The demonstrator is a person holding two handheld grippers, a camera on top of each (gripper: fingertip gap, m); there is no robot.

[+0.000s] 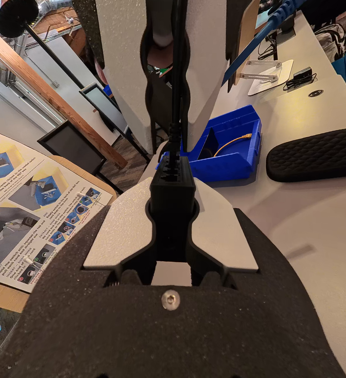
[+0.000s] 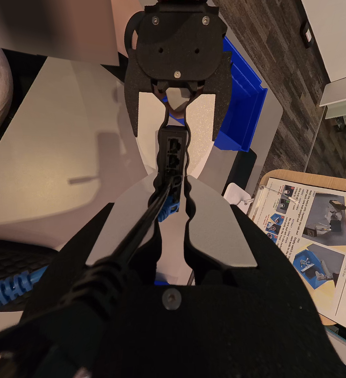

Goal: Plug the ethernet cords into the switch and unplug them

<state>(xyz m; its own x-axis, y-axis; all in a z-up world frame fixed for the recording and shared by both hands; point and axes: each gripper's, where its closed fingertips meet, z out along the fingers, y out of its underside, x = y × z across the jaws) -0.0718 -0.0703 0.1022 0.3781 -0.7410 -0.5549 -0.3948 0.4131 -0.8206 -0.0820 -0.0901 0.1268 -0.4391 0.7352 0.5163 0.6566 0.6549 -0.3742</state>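
1. Left gripper (image 1: 173,185): fingers closed tight on the black switch (image 1: 173,184), clamped by its body, port face pointing away from the camera, held above the white desk (image 1: 300,214).
2. Black cord (image 1: 176,86) runs straight out from the switch's far ports; its connector sits at a port, can't tell from here whether it's fully seated.
3. Right gripper (image 1: 169,151) comes in opposite the left one, fingers narrowly parted around the black cord, tips right at the switch face.
4. Right wrist view: right gripper (image 2: 172,184) has a small gap between the jaws; black cord (image 2: 147,221) runs along the left finger to the port row on the switch (image 2: 173,155). Whether it's actually pinching the cord, can't tell.
5. Blue cord (image 2: 168,208) is plugged into the nearest port, beside the black one; two farther ports are empty.
6. Behind the switch: blue bin (image 1: 229,155) on the desk, with a yellow cord (image 1: 235,141) lying inside.
7. Black wrist rest (image 1: 315,155) right of the bin; instruction sheet (image 1: 25,204) on a board off to the left.
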